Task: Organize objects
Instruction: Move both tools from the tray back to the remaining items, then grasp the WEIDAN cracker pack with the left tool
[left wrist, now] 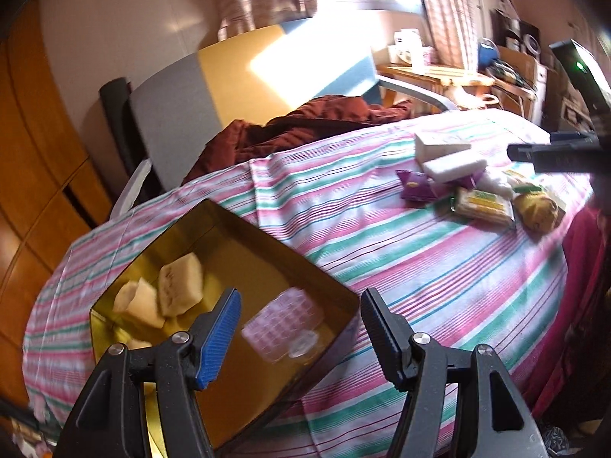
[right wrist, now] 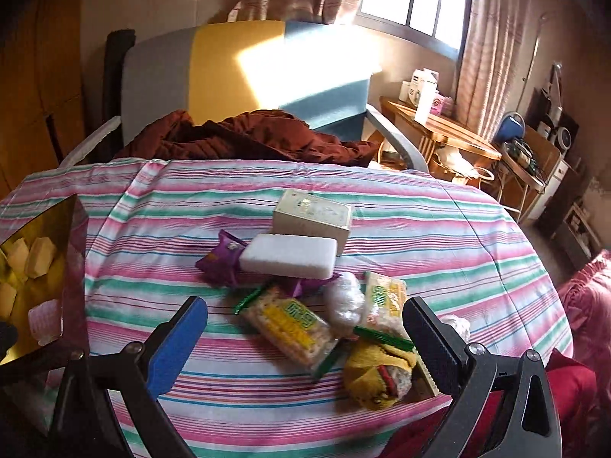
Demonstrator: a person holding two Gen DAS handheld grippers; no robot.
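Two grippers: left gripper [left wrist: 299, 337] hangs over the gold box with its jaws spread wide and nothing between them; right gripper [right wrist: 305, 347] hovers over the snack pile, jaws equally wide and empty.
Gold box [left wrist: 305, 267]: open-topped, at the left edge of the striped tablecloth [right wrist: 439, 229]; it already holds pale yellow wrapped cakes [left wrist: 179, 290] toward its far-left corner and a pink checked packet [left wrist: 282, 324] nearer the left gripper, blurred, so its exact kind is unclear.
Nearest loose items: yellow-wrapped snack [right wrist: 376, 378] close to the near right edge of the cloth, just beside the right jaw; cracker packet [right wrist: 294, 328] lies between the jaws, overlapping the pile.
Middle of pile: second cracker packet [right wrist: 383, 301] and a clear crinkled bag [right wrist: 343, 301], touching each other.
Farther: white block [right wrist: 290, 255] resting on a purple packet [right wrist: 221, 263]; cream carton [right wrist: 313, 217] behind it, toward the cloth's centre.
Beyond the cloth: maroon blanket [right wrist: 248, 133] on a chair [right wrist: 236, 68].
Step in hand: likely picking the next item for the box.
Doing it well: centre the jaws across the cracker packet's narrow width, come down until both pads flank it, close gently so the crackers do not crush, and lift clear of neighbours before carrying it left.
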